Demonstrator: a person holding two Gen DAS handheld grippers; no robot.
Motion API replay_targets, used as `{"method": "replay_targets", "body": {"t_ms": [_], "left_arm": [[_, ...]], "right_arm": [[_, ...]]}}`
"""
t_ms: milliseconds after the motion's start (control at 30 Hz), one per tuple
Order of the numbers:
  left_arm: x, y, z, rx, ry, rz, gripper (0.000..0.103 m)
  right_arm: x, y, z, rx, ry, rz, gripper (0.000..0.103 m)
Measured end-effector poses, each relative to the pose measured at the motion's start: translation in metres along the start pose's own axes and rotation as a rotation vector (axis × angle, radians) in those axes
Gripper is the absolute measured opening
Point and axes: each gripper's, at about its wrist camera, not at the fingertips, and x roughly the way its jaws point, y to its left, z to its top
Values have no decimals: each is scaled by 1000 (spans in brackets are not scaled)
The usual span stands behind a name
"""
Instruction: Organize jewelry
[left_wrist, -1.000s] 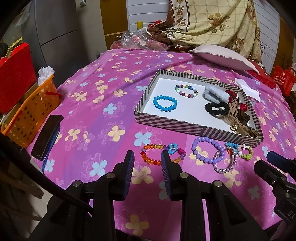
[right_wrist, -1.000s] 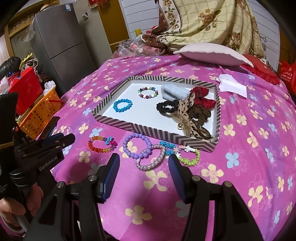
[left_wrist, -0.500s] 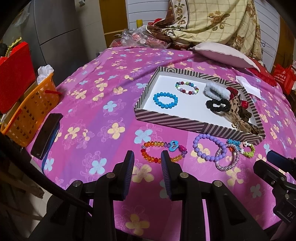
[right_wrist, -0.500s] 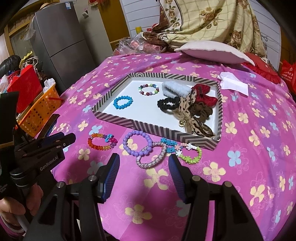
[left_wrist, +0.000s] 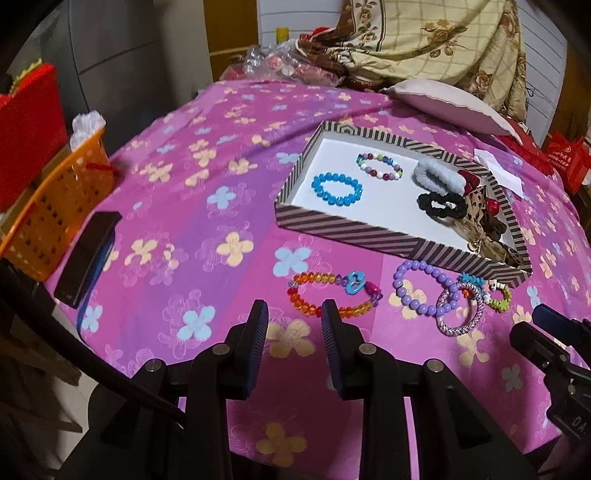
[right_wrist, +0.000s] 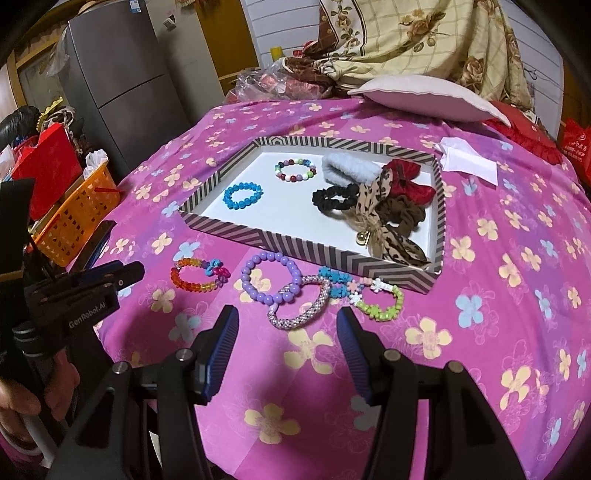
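A striped tray (left_wrist: 343, 227) (right_wrist: 280, 242) holds a blue bead bracelet (left_wrist: 337, 189) (right_wrist: 242, 195), a multicolour bead bracelet (left_wrist: 379, 166) (right_wrist: 295, 170) and several scrunchies (right_wrist: 373, 192). In front of the tray on the pink cloth lie an orange bracelet with a blue heart (left_wrist: 332, 293) (right_wrist: 199, 275), a purple bead bracelet (left_wrist: 424, 288) (right_wrist: 269, 277), a sparkly bangle (left_wrist: 460, 308) (right_wrist: 299, 306) and a green flower bracelet (left_wrist: 498, 295) (right_wrist: 380, 304). My left gripper (left_wrist: 294, 312) is open and empty just short of the orange bracelet. My right gripper (right_wrist: 288, 321) is open and empty, its jaws either side of the bangle's near edge.
An orange basket (left_wrist: 55, 206) (right_wrist: 74, 218) and a dark phone (left_wrist: 86, 254) sit at the table's left edge. A pillow (right_wrist: 424, 98) and a heap of cloth (right_wrist: 406, 33) lie at the back. A white paper (right_wrist: 467, 160) lies right of the tray.
Both grippers have eased slightly forward toward the loose bracelets. Nothing on the table has moved, and both grippers stay open.
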Motion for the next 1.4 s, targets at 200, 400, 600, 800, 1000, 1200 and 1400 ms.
{"method": "replay_targets", "body": {"t_ms": [200,400,600,800,1000,1200,1400], "left_arm": [[8,22,0,-44,39,-47,40],[19,46,1,-108,77,-83,41],[29,60,4,-155,112,-105,42],[41,58,5,-165,142,-132,43],[53,49,10,-151,173,-170,46],[65,39,17,-128,192,-189,49],[78,32,20,-97,208,-160,50]], "right_arm": [[2,-16,-6,22,18,-22,58],[1,-43,-12,83,19,-37,58],[3,-42,-11,75,20,-1,58],[16,-15,1,-12,24,43,50],[48,7,21,-88,55,62,41],[84,18,38,-162,115,35,37],[115,22,44,-226,177,2,36]]}}
